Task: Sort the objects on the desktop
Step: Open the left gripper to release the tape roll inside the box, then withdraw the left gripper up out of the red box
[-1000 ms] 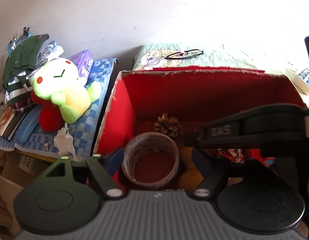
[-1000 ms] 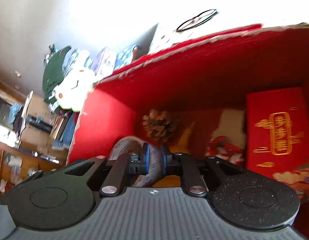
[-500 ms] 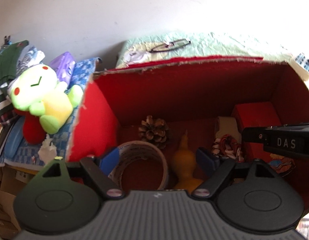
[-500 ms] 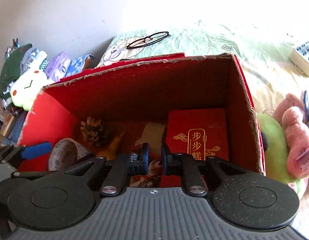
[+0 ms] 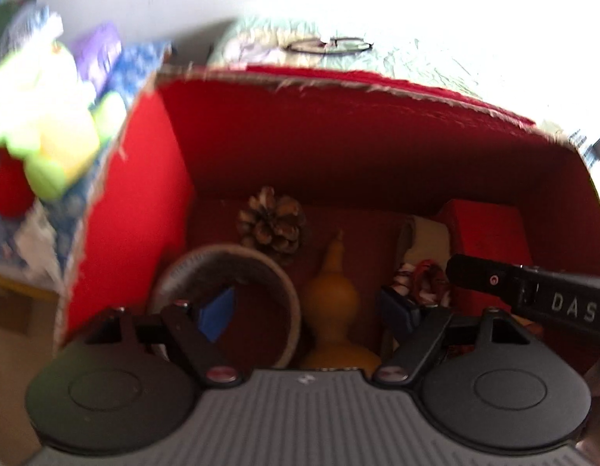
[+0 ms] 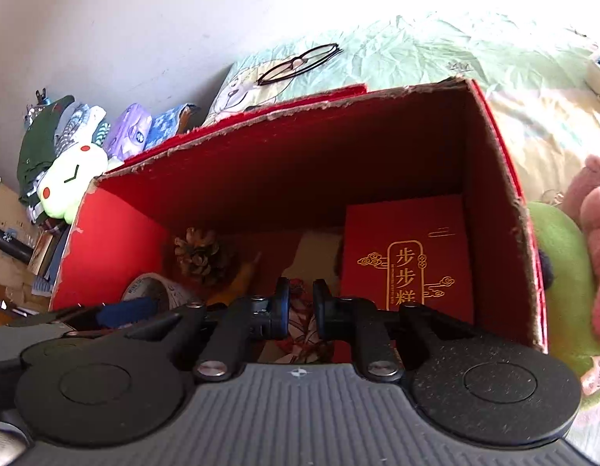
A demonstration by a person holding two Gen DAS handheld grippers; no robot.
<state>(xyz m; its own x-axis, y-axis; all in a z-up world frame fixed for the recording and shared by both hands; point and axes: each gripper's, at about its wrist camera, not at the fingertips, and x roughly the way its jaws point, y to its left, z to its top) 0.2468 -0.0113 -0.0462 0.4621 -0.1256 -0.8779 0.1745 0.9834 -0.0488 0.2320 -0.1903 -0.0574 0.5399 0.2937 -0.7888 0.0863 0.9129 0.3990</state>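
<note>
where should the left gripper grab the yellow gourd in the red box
Grip the gourd at its narrow waist, coming down from above with the left gripper. It stands roughly upright, stem up, between the tape roll and a red-and-white bundle, so the waist keeps the jaws from slipping off the rounded bulbs.

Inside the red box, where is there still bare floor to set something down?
Little. Red box: bare strip between pine cone and far wall. Tape roll, gourd, knotted cord and red booklet crowd the rest.
</note>
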